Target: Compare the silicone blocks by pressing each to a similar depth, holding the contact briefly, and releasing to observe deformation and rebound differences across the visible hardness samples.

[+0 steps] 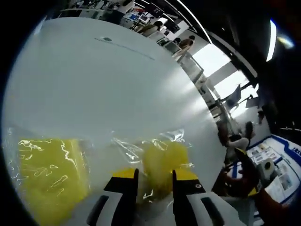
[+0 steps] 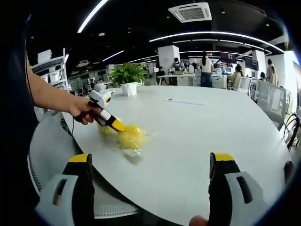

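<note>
On the wide white tabletop [image 2: 197,136], I am working the pressing step: my left tongs [image 1: 155,181] are closing in around the smaller yellow silicone block [image 1: 162,160], wrapped in clear film, at six o'clock in the left gripper view, though I cannot tell if they are squeezing it. A larger yellow block [image 1: 49,176] is lying at eight o'clock. My right tongs [image 2: 149,165] are hanging wide open, holding nothing. Next I am judging a brief hold, then a slow release.

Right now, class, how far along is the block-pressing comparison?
Nothing looks finished. In hand: the left gripper straddles the smaller yellow silicone block in clear plastic wrap. Left: the larger wrapped yellow block lies untouched beside it, and the right gripper hangs open, away from both.
</note>
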The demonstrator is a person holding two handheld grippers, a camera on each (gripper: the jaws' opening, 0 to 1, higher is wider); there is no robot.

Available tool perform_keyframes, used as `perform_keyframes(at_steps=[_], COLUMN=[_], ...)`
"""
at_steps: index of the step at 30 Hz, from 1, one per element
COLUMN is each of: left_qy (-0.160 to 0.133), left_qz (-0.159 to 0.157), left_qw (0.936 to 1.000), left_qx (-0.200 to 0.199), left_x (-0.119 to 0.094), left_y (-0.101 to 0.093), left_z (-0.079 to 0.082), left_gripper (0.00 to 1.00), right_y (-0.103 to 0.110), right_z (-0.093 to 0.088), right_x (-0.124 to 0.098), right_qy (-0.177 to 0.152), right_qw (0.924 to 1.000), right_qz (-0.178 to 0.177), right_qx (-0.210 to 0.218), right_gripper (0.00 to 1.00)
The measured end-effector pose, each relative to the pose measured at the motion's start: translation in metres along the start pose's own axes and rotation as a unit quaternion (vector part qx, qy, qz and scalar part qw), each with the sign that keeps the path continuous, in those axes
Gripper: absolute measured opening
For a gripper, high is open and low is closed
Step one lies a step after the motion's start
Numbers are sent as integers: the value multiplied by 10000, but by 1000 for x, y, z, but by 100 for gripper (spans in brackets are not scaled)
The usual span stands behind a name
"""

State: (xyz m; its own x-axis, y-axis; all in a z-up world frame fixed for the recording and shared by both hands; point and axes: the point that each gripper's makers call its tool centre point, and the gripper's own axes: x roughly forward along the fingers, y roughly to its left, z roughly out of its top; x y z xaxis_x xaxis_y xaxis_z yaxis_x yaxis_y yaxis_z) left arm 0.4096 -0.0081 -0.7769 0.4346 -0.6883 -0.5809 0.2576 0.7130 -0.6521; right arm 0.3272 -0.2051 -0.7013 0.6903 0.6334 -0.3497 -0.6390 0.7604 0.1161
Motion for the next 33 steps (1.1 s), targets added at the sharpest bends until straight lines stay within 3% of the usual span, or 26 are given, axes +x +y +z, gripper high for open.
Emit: perform_keyframes(at_steps=[2, 4, 5, 6, 9, 10, 12, 14, 15, 17, 20, 22, 25, 26, 27, 28, 30, 33], left_qy=[-434, -604, -947, -1021, -1427, -1683, -1904, -2026, -2017, -2107, -2408, -2441, -2501, -2589, -2665, -2740, -2658, -2455], left_qz=[-197, -268, -432, -311, -375, -464, -293, -124, 35, 146, 146, 309, 449, 435, 462, 561, 696, 798], left_qw=[9987, 9972, 9915, 9900, 9825, 9758, 9666, 9552, 9525, 9420, 9356, 9316, 9342, 9324, 9301, 9237, 9150, 9133], left_qx=[157, 360, 787, 924, 1140, 1317, 1690, 2153, 2279, 2608, 2579, 2674, 2505, 2483, 2486, 2618, 2955, 3150], left_x=[-16, -32, -45, -59, -87, -101, -120, -135, -140, -152, -174, -184, -194, -199, -203, -209, -212, -214], left_y=[-13, -20, -30, -28, -30, -32, -25, -18, -12, -2, 6, 17, 31, 33, 35, 40, 49, 64], left_z=[15, 23, 37, 41, 56, 63, 68, 67, 65, 61, 61, 59, 55, 53, 53, 51, 42, 29], left_gripper=[35, 35, 36, 38, 46, 50, 62, 72, 79, 86, 84, 93, 100, 100, 100, 100, 100, 100], right_y=[0, 1, 3, 3, 4, 4, 5, 4, 3, 2, -1, -3, -4, -4, -2, -2, -3, -5], right_z=[0, -1, -2, -2, -3, -3, -1, 1, 2, 4, 9, 10, 9, 9, 3, 0, 4, 6], right_x=[2, 5, 7, 8, 12, 13, 15, 17, 18, 19, 20, 21, 22, 23, 23, 23, 24, 24], right_qy=[6, 1, 3, 16, 24, 29, 29, 24, 21, 22, -48, -43, -19, -2, 219, 328, 157, 82], right_qw=[10000, 10000, 10000, 10000, 10000, 10000, 10000, 10000, 10000, 9999, 9998, 9999, 10000, 10000, 9997, 9993, 9999, 9999], right_qz=[-14, 12, 14, 16, 19, 25, 35, 49, 54, 58, 9, -16, -35, -28, 6, -5, -34, -82], right_qx=[-22, 7, -24, -39, -32, -31, -52, -52, -67, -95, -193, -137, -82, -64, 115, 186, -22, -28], right_gripper=[97, 97, 97, 97, 97, 97, 97, 97, 97, 97, 97, 97, 97, 97, 97, 97, 97, 97])
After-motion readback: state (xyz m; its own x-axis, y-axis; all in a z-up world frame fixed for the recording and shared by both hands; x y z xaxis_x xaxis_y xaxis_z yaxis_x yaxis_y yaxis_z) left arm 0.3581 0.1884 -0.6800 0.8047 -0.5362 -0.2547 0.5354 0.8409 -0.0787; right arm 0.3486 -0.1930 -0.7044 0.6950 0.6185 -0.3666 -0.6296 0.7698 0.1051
